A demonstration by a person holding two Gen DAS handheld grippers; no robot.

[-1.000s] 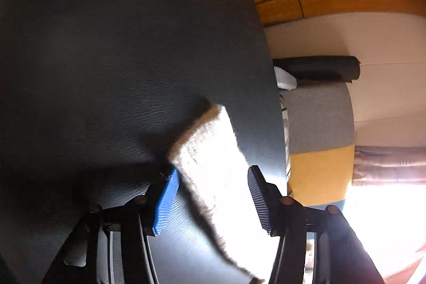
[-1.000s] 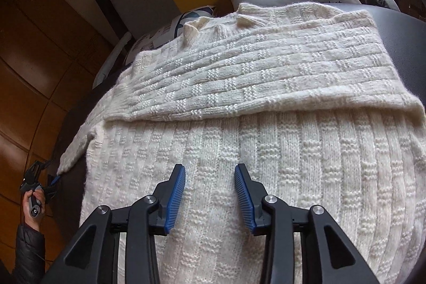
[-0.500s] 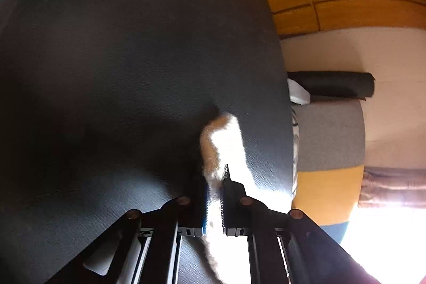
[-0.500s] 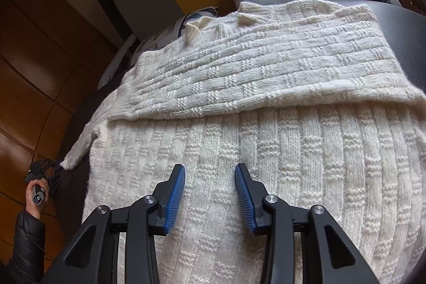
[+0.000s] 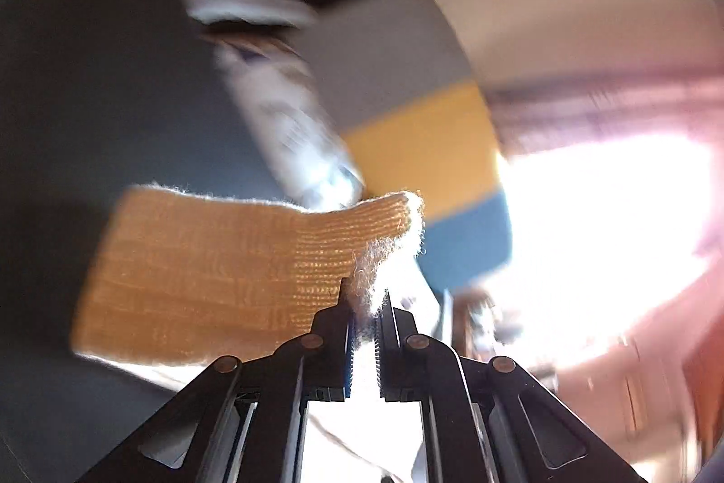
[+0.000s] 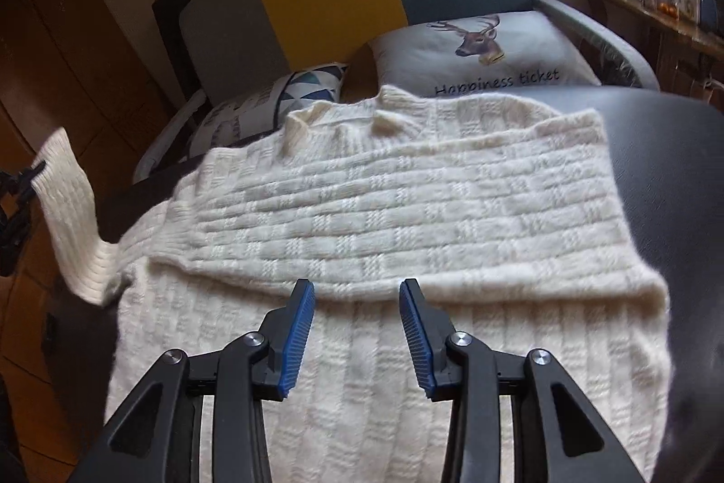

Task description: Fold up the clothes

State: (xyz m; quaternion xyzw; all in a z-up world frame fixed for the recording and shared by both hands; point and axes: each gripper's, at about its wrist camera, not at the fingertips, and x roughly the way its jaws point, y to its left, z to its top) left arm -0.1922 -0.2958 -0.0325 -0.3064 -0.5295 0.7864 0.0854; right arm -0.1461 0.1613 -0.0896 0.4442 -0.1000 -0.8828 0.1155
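I see the cream sweater (image 6: 384,220) spread on the dark table (image 6: 669,166), one sleeve cuff (image 5: 217,270) lifted at 9 o'clock. Left gripper (image 5: 364,302) is pinching that cuff; its view is heavily blurred. Right gripper (image 6: 357,329) hangs spread over the knit. Sweater's near hem is cut off. Deer cushion (image 6: 479,53) at 12.

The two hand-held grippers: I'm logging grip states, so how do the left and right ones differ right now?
The left hand-held gripper is shut on the sweater cuff; the right hand-held gripper is open and holds nothing. The left one lifts the cuff off the dark surface; the right one hovers over the sweater body, near a folded edge. Both have black frames with blue ribbed pads.
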